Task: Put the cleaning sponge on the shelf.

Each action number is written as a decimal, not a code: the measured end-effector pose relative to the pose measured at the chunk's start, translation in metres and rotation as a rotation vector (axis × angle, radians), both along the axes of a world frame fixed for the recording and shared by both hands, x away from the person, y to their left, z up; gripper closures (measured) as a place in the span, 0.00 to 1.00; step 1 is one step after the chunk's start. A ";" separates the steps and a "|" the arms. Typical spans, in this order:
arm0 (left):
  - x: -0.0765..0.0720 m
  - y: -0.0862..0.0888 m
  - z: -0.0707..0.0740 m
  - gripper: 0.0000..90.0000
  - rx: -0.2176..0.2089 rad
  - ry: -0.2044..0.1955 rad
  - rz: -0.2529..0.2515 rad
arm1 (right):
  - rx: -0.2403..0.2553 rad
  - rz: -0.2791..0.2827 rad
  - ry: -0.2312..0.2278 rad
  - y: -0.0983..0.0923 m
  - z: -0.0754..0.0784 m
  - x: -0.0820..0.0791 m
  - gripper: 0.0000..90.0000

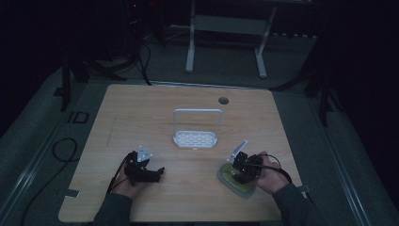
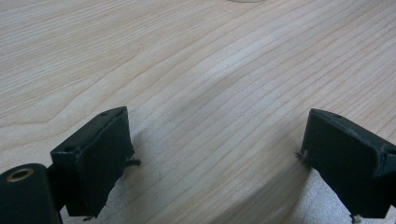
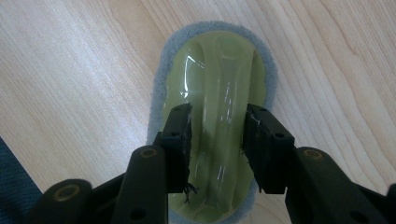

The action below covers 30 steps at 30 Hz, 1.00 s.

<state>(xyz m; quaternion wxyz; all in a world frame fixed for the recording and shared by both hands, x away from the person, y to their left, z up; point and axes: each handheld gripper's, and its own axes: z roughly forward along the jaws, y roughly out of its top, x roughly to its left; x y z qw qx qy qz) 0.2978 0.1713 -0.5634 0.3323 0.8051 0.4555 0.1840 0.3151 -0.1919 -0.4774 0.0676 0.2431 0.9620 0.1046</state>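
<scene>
On the dark grey floor mat (image 1: pixel 56 117) left of the light wooden table (image 1: pixel 141 108), in the high view, stand two dark block characters (image 1: pixel 78 117) that read roughly as "ID"; they lie just beside the table's far left corner, and the dim light leaves the reading uncertain. No other writing, label, brand, number or sign can be read anywhere in the three views.
</scene>
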 end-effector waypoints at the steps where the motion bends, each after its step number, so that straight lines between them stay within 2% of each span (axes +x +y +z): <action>1: 0.000 0.000 0.000 0.09 0.000 0.000 0.000 | -0.001 0.000 0.001 0.001 0.000 0.000 0.70; 5: 0.000 0.000 0.000 0.09 0.000 0.000 0.000 | -0.014 0.009 0.011 0.002 0.002 0.002 0.71; 10: 0.000 0.000 0.000 0.09 0.000 0.000 0.000 | -0.043 0.006 0.058 0.005 0.003 0.007 0.72; 20: 0.000 0.000 0.000 0.09 -0.002 -0.001 0.002 | -0.061 0.021 0.124 0.004 0.000 0.015 0.74; 23: 0.000 0.000 0.000 0.09 -0.002 -0.001 0.001 | -0.066 0.025 0.127 0.005 0.000 0.017 0.75; 30: 0.000 0.000 0.000 0.09 -0.002 -0.001 0.001 | -0.111 0.043 0.156 0.009 0.001 0.021 0.76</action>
